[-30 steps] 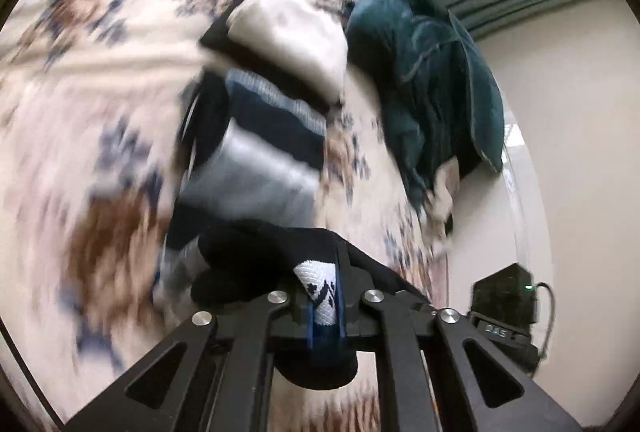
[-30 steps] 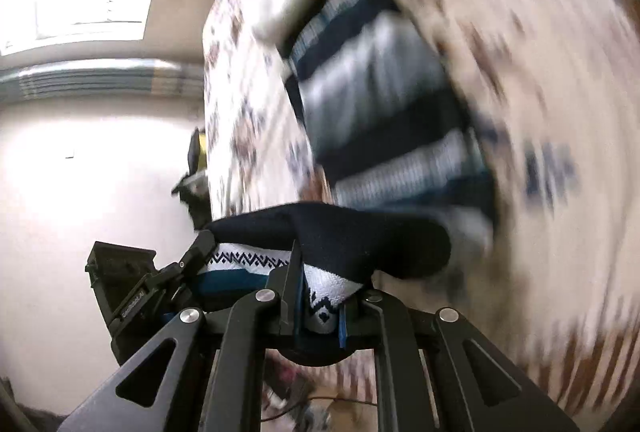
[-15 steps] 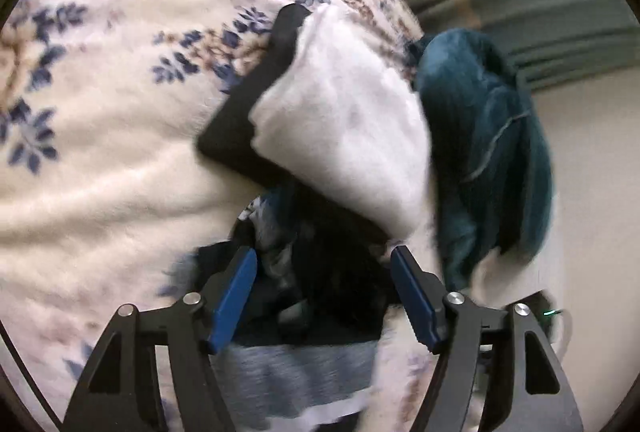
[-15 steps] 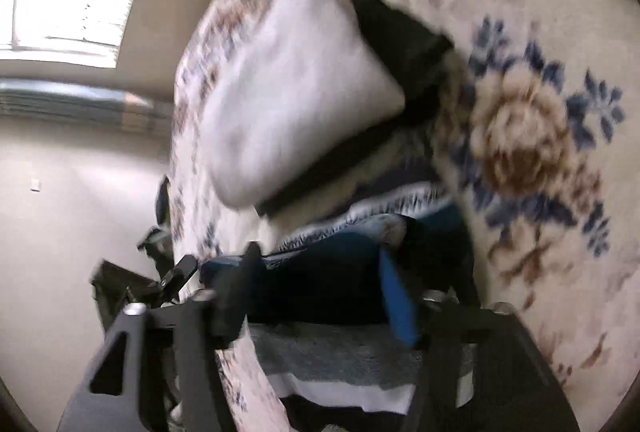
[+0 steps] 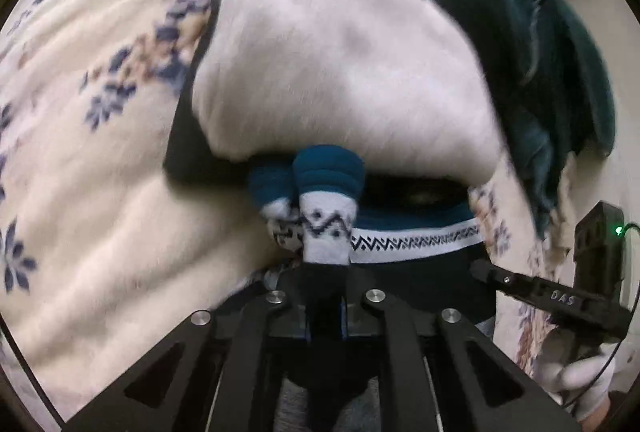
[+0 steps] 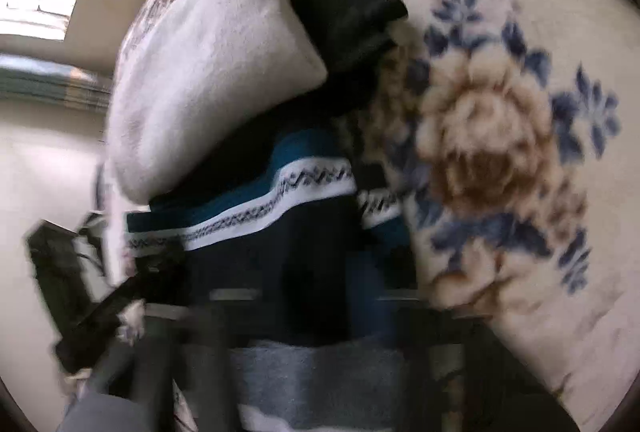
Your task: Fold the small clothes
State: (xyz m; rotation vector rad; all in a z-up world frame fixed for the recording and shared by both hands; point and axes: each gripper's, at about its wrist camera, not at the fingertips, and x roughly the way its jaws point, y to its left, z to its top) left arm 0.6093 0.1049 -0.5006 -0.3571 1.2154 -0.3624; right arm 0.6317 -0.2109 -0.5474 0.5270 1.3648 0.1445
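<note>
A patterned sock (image 5: 326, 228), teal, white and navy, is pinched between the clenched fingers of the left gripper (image 5: 325, 312), its end bunched against the folded white garment (image 5: 336, 72). This white garment lies on a black one (image 6: 344, 16) on the floral blanket (image 5: 100, 212); these are judged already folded. The sock's fold is judged unfinished. The right gripper (image 6: 320, 312) is blurred, so its grip cannot be told. Open blanket lies to the left; a teal garment (image 5: 520, 52) crowds the right.

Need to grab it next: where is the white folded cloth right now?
The white folded cloth lies mid-frame atop a black garment, just beyond the patterned sock.
</note>
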